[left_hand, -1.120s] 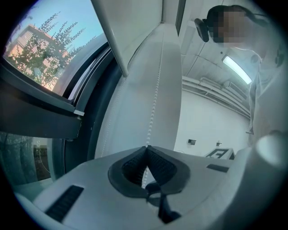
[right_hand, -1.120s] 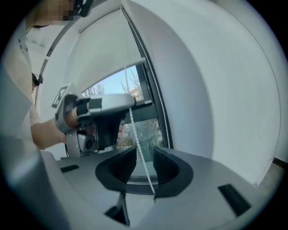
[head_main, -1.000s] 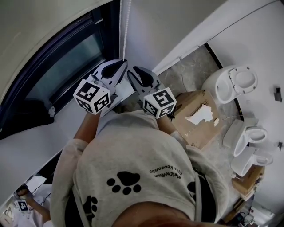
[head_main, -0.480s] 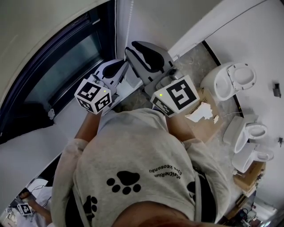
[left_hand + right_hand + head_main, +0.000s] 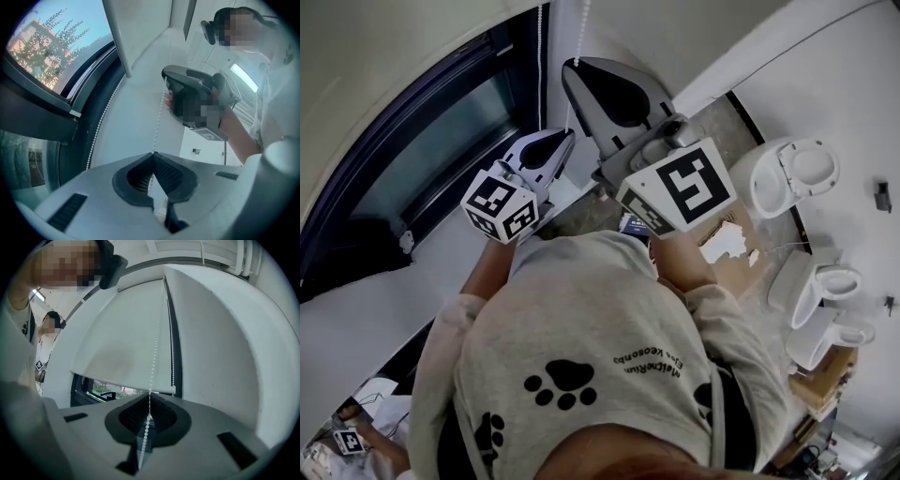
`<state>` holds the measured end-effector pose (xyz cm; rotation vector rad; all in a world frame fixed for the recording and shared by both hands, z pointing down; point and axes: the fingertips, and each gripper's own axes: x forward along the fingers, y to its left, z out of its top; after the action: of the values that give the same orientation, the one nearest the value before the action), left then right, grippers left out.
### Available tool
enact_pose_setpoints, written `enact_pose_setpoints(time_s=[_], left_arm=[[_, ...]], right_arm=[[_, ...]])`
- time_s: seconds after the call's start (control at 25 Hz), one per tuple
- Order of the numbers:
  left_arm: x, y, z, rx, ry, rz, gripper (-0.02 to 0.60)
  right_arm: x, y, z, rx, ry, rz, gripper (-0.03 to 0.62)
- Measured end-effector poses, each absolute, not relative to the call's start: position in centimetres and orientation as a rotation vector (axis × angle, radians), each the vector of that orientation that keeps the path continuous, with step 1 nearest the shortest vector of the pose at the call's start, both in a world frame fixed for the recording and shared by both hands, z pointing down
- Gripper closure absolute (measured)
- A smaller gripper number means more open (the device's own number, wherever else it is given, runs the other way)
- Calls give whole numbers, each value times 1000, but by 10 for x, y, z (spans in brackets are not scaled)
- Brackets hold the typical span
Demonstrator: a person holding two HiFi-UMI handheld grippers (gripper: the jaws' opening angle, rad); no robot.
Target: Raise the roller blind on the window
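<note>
The white roller blind (image 5: 124, 345) hangs partway down over the window (image 5: 422, 141), its bottom bar just above the sill. A white bead chain (image 5: 155, 345) hangs beside it in two strands. My left gripper (image 5: 569, 135) is shut on the near strand (image 5: 160, 117), which enters its closed tips (image 5: 153, 153). My right gripper (image 5: 571, 66) sits higher on the same strand, above the left one. Its jaws have just been closing, and they are now shut on the chain, which runs down between the pads (image 5: 150, 393). The left gripper view also shows the right gripper (image 5: 165, 88).
The second chain strand (image 5: 172, 357) hangs along the dark window frame (image 5: 96, 108). Behind me on the floor lie a torn cardboard box (image 5: 731, 248) and several white toilets (image 5: 797, 173). Another person (image 5: 47, 329) stands at the left.
My right gripper has risen from beside the left one to well above it, and its open jaws have closed on the chain. The left gripper has kept still.
</note>
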<state>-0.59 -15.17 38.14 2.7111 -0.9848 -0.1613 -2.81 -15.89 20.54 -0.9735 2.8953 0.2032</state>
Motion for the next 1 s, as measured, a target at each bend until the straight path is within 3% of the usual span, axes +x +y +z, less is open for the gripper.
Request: enact_pose_setpoints(time_s=[1.0], left_arm=[[-17, -146, 479, 2660, -1008, -1, 572]], right_arm=[[-34, -162, 307, -1087, 2998, 35, 585]])
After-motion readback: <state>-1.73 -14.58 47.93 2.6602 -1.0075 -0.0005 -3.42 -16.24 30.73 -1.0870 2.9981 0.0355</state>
